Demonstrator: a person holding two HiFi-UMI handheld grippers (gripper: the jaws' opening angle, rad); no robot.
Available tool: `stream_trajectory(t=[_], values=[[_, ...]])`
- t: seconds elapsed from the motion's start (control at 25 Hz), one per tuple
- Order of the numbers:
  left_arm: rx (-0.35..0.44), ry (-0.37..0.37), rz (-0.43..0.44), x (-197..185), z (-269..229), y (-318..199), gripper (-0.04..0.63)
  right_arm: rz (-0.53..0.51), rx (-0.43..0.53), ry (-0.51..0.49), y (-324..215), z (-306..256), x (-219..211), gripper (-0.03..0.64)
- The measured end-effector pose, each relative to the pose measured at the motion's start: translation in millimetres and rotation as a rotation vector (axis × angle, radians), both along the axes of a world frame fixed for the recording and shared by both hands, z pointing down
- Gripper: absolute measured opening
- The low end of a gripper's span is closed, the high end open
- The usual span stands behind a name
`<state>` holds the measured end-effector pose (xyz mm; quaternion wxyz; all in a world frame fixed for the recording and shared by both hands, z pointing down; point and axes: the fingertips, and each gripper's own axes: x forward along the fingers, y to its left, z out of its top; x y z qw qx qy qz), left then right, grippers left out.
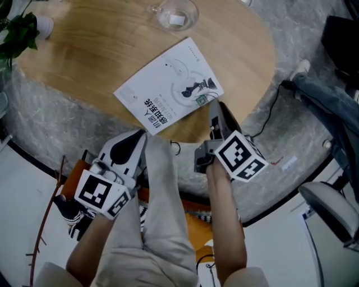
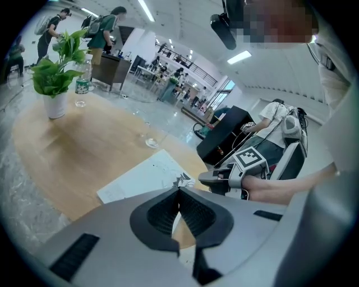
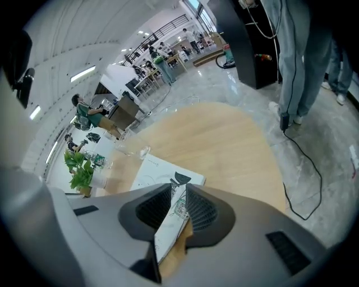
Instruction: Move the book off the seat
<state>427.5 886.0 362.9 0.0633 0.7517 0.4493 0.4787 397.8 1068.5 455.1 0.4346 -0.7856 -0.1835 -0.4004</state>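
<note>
A white book with a black drawing on its cover lies flat on the round wooden table, near the table's front edge. My right gripper reaches to the book's near right corner. In the right gripper view that corner stands between the jaws of the right gripper, leaning on the left pad with a gap on the other side, so the jaws are open around it. My left gripper hangs below the table edge, shut and empty. The book and the right gripper also show ahead of it.
A clear glass stands at the table's far side and a potted plant at its far left. An orange seat is under my arms. A black cable runs over the floor at right, beside a person's jeans.
</note>
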Motion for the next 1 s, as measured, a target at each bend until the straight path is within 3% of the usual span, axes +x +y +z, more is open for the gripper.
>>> stream_trajectory(t=[0.48,0.84,1.0], values=[[-0.012,0.054,0.056,14,-34,25,0.005,-0.047,-0.011,0.089,5,-48,9,0.023],[-0.038,0.157,0.041,35,-118,22,0.005,-0.183,-0.037,0.123,-12,-122,23,0.008],[-0.041,0.201,0.02,45,-154,8,0.005,-0.207,0.039,0.148,-37,-164,30,0.008]])
